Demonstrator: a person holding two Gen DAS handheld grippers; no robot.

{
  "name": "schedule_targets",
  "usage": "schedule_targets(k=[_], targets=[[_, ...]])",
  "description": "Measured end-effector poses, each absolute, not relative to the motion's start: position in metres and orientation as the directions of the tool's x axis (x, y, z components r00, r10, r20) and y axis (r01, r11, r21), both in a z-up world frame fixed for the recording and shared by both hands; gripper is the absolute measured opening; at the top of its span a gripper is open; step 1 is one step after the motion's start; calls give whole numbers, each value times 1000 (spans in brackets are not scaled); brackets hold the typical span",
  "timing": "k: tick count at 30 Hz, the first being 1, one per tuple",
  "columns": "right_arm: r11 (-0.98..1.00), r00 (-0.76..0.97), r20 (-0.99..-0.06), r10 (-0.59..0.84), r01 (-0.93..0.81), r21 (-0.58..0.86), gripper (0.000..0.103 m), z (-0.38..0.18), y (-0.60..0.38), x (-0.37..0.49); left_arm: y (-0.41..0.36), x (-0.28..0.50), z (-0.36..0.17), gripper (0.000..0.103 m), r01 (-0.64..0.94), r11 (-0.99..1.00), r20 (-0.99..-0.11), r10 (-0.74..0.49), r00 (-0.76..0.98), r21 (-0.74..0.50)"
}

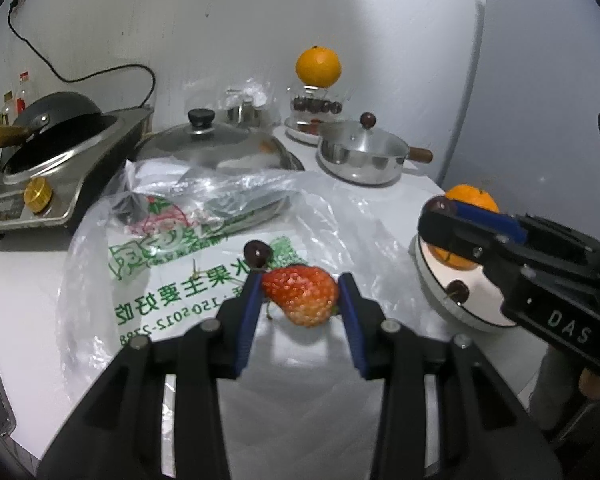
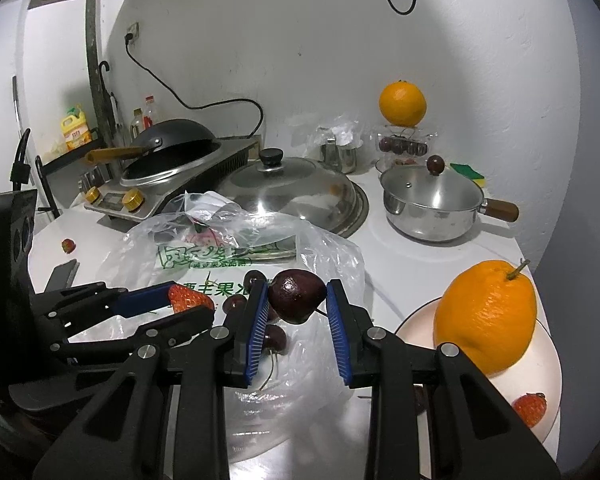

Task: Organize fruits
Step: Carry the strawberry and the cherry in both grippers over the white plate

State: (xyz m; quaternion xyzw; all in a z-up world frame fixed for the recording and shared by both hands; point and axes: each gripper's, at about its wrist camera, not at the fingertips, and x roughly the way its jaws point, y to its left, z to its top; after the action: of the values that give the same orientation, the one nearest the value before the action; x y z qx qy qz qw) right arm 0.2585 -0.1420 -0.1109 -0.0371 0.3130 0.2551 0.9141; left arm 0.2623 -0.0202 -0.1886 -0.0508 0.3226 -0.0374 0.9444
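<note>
My left gripper [image 1: 300, 294] is shut on a red strawberry [image 1: 302, 296] just above the printed plastic bag [image 1: 180, 280]. My right gripper [image 2: 297, 300] is shut on a dark cherry [image 2: 296, 296], raised over the same bag [image 2: 328, 264]. In the left wrist view the right gripper [image 1: 440, 212] hangs over the white plate [image 1: 436, 296], which carries an orange [image 1: 470, 200] and a cherry [image 1: 458, 290]. The right wrist view shows that plate [image 2: 500, 392] with the orange [image 2: 486, 316] and a strawberry [image 2: 532, 408]. Loose cherries [image 2: 276, 338] lie on the bag.
A wok on an induction cooker [image 2: 168, 176] stands back left, a steel lid [image 2: 292, 188] in the middle, a lidded saucepan [image 2: 432, 208] back right. Behind it an orange [image 2: 402, 104] sits on a clear box of cherries. A strawberry [image 2: 68, 245] and a phone [image 2: 62, 274] lie left.
</note>
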Motion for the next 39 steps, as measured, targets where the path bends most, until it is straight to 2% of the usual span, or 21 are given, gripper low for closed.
schedule_targets(k=[39], targets=[[918,734,-570,368,-383,99,32,-105,-222,228,-91,250,-169,40,147,986,-588,-166,792,-80]])
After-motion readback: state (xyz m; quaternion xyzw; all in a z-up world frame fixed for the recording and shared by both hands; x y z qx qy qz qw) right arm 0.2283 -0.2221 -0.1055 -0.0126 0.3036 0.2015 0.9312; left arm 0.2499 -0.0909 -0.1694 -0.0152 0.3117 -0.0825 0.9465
